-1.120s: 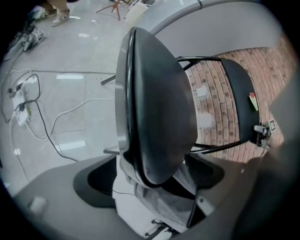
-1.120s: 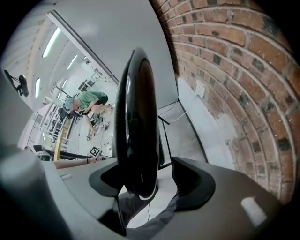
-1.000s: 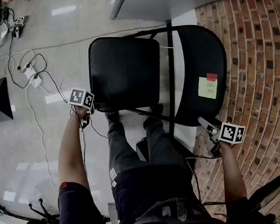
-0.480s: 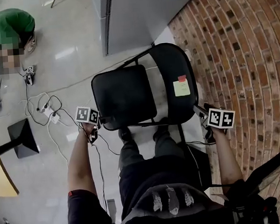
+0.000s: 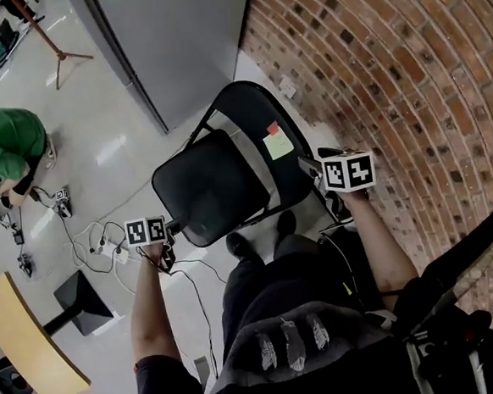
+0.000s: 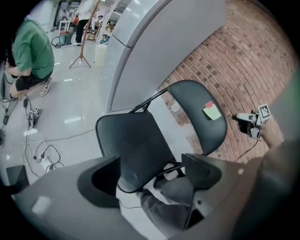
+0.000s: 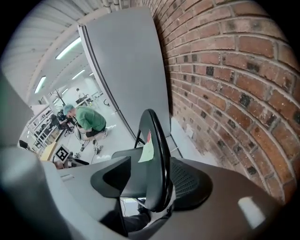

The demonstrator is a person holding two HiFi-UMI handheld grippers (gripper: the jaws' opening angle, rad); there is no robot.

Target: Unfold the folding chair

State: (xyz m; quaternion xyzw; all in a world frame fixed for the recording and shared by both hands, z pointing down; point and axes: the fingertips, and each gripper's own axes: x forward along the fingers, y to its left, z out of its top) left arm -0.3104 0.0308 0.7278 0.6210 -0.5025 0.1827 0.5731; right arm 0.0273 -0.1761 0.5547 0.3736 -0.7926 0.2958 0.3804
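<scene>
Head view: the folding chair [image 5: 220, 185] stands open by the brick wall [image 5: 389, 70]. Left gripper view – the left gripper [image 6: 150, 176] is spread and has just been closing a little, with the seat [image 6: 136, 145] edge between its jaws. Right gripper view – the right gripper [image 7: 145, 183] is the same, with the backrest [image 7: 157, 154] edge between its jaws.

No word, brand or number can be read here. On the chair backrest [image 5: 243, 103] there is a yellow-green sticky note [image 5: 278, 145] with a small red tab [image 5: 272, 129] at its 11 o'clock corner. If something is written on them, it is too small to make out. The left marker cube [image 5: 145, 230], at 8 o'clock from the chair, and the right marker cube [image 5: 348, 171], at 3 o'clock, carry only black-and-white square code patterns, no letters.
</scene>
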